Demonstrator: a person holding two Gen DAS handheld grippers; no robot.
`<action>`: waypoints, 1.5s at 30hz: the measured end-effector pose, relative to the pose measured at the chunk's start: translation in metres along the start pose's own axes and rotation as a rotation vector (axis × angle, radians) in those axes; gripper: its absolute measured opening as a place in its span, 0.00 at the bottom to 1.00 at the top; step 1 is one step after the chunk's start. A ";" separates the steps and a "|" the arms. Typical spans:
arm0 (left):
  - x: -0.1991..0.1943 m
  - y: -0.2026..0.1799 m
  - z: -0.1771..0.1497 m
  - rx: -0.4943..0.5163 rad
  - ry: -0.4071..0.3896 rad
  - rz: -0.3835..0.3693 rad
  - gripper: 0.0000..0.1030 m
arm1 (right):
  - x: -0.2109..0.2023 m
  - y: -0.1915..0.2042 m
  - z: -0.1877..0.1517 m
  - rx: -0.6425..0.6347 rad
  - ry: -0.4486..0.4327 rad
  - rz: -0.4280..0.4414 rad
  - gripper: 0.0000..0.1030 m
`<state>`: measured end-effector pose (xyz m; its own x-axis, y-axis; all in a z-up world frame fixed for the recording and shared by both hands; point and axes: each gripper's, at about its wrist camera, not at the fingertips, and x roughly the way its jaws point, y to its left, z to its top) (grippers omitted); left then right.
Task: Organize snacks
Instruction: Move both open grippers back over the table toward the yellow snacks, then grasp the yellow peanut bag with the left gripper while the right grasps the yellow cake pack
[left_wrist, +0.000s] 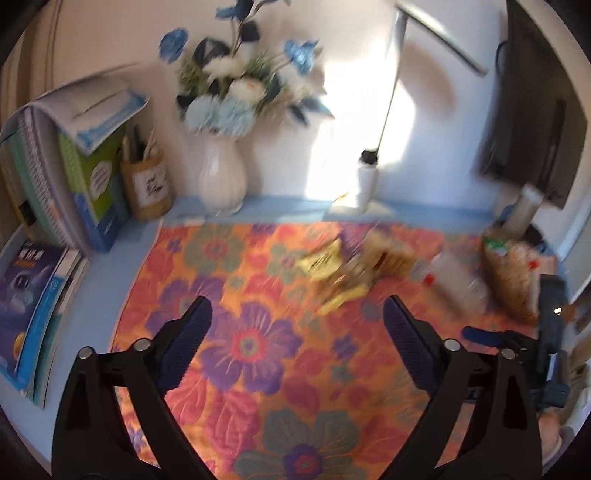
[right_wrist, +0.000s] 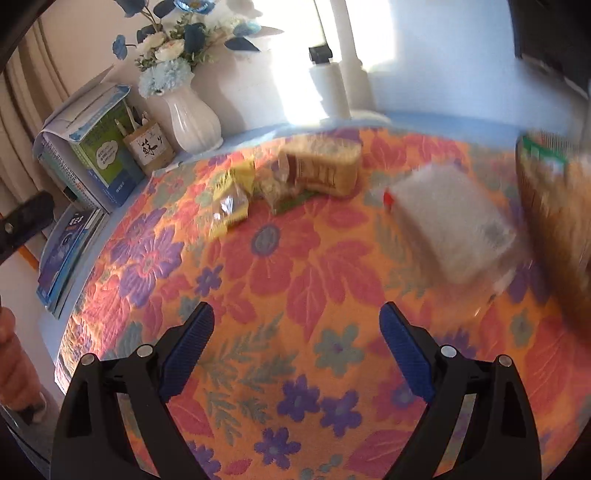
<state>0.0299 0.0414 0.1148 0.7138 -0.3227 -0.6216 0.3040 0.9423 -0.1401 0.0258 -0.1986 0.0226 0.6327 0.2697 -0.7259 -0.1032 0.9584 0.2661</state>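
Both my grippers gape empty; the clear packet (right_wrist: 452, 221) lies ahead-right of my right gripper (right_wrist: 297, 354) (blurry, probably nearer than my left gripper (left_wrist: 297, 350)).

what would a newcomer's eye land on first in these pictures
The loud floral cloth in orange, pink and purple fills the desk. A loose pile of snack packets lies near its far edge, with a clear packet to the right. At the back left stands a white vase of blue flowers, and both grippers, left and right, are open.
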 end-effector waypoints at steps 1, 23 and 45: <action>0.005 -0.003 0.007 -0.001 0.007 -0.019 0.92 | -0.004 0.000 0.011 -0.009 -0.004 -0.009 0.88; 0.209 0.001 0.001 -0.124 0.294 -0.101 0.76 | 0.128 0.001 0.122 -0.343 0.130 -0.073 0.87; 0.154 -0.003 -0.004 -0.081 0.250 -0.083 0.44 | 0.055 0.012 0.049 -0.114 0.219 0.020 0.84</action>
<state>0.1361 -0.0109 0.0163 0.5072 -0.3764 -0.7753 0.2959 0.9210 -0.2535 0.0966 -0.1763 0.0167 0.4491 0.2902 -0.8450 -0.2073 0.9538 0.2174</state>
